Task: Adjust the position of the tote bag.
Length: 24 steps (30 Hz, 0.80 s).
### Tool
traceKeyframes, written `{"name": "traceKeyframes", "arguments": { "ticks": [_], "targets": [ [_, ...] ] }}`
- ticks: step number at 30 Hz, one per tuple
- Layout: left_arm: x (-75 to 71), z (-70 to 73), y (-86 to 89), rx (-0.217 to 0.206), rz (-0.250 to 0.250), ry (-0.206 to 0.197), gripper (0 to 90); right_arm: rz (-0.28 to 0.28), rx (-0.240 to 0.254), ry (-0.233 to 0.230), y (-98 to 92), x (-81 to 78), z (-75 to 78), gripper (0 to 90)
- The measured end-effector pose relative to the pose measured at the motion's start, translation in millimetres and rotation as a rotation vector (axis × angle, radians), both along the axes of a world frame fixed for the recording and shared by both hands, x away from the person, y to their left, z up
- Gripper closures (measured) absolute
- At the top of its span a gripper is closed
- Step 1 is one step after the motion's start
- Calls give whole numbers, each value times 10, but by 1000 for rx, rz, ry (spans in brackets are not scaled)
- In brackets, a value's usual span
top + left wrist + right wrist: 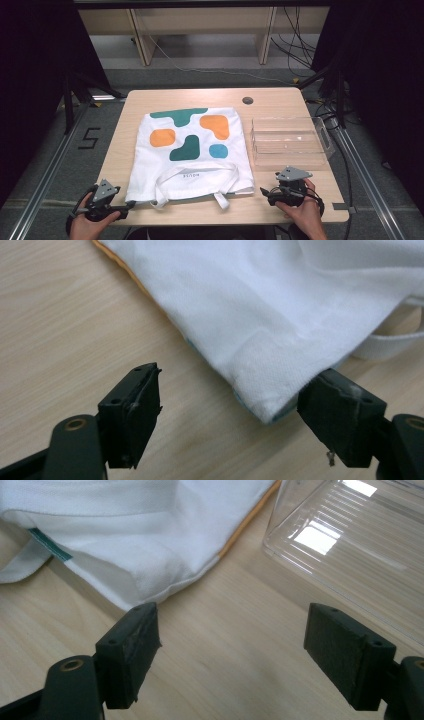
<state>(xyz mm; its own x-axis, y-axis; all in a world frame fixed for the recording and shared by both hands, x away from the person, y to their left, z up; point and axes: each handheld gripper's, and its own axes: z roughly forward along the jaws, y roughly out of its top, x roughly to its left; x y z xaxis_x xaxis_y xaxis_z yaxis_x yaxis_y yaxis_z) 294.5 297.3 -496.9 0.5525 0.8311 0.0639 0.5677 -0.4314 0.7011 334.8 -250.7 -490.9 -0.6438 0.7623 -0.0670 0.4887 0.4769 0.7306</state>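
Left tool (230, 400) spread at your tote bag (192, 150) corner; right tool (232, 645) spread, near clear bin (290, 142).

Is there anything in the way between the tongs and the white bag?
Nothing visible. The left tongs are open right at the near corner of the white bag, with only bare table between. The right tongs are open beside its other near corner, and the clear box sits off to the side.
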Motion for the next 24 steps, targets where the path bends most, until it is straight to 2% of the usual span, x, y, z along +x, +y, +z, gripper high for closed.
{"name": "traceKeyframes", "arguments": {
  "ticks": [1,2,4,5,6,7,8,9,10,11,12,13,15,16,17,21,22,23,24],
  "targets": [
    [0,0,0,0,0,0,270,0,0,0,0,0,0,233],
    [17,31,-1,13,-10,-16,270,7,-1,-6,0,4,-1,234],
    [57,46,-37,9,-14,-34,287,23,-15,-6,-1,9,4,234],
    [82,62,-49,15,-26,-31,298,18,-13,-4,0,7,8,234],
    [133,64,-83,-63,-13,-34,324,-3,12,39,32,-23,19,241],
    [133,64,-83,-63,-13,-34,344,-3,12,39,32,-23,19,241],
    [164,72,-92,-96,-7,-35,344,13,8,-5,31,-2,10,248],
    [207,82,-119,-97,0,-35,355,30,13,6,41,-1,9,250],
    [239,102,-129,-46,-14,-44,396,41,6,13,56,-5,14,250],
    [264,122,-128,-23,-21,-49,446,57,0,-5,71,2,10,251],
    [282,114,-150,-94,4,-56,546,77,0,-9,122,-3,6,254],
    [295,132,-143,-104,4,-62,546,77,0,-9,122,-3,6,254],
    [311,157,-149,-141,21,-86,629,108,-4,8,181,-5,4,263],
    [318,183,-127,-98,3,-83,660,126,-22,-5,220,0,5,270],
    [322,168,-158,-136,27,-97,660,126,-22,-5,220,0,5,270],
    [335,150,-161,-139,17,-90,685,146,-43,2,312,18,-8,290],
    [336,151,-154,-137,11,-83,685,133,-49,14,342,18,-18,301],
    [337,147,-152,-140,10,-85,685,131,-93,16,385,50,-40,303],
    [339,165,-118,-95,-17,-69,685,131,-93,16,385,50,-40,303]
  ]
}}
